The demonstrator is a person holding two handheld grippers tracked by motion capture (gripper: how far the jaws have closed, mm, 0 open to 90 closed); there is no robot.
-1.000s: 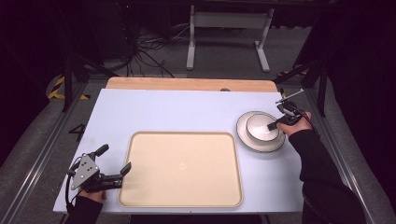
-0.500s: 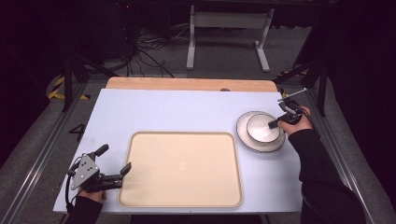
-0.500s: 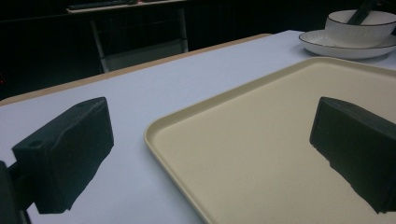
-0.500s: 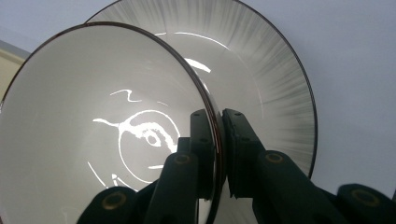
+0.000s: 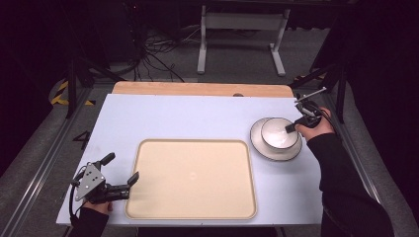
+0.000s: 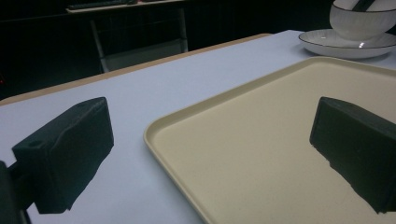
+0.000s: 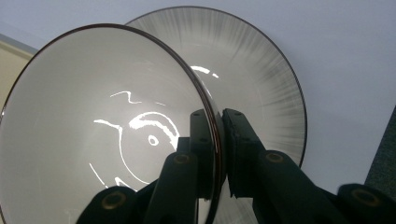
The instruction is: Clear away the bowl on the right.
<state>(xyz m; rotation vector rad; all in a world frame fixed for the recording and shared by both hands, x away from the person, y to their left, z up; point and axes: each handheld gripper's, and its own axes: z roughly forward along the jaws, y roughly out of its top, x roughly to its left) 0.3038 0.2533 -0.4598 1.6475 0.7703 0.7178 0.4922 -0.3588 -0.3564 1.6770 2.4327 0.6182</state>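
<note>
Bowl [image 5: 277, 134]: glossy white ceramic, round, thin dark line at the lip, smooth inside with bright glare streaks; the left gripper view showed fine ribbing on its outer wall. Under it sat a white plate [image 5: 261, 143], shallow, faintly ribbed toward a dark-lined rim. Both were near the right edge of the surface [image 5: 197, 118], which was matte pale blue-grey with a wooden strip along its far edge.

Your right gripper [image 5: 292, 127] had its fingers [image 7: 203, 154] drawn narrow and pinched on the bowl's rim, one pad inside the wall, one outside. The bowl tilted in that grip, and its low side was over the plate; you could not tell from the views whether it touched there. Bowl held nothing.

Tray [image 5: 192, 178]: cream plastic, rectangular, rounded corners, low raised lip, finely grained floor, nothing on it. It lay by the near edge, centre.

Your left gripper [image 5: 120, 174] rested at the near-left corner, its blocky black rubbery fingers [image 6: 70, 149] spread wide, straddling the tray's left lip and gripping nothing.
</note>
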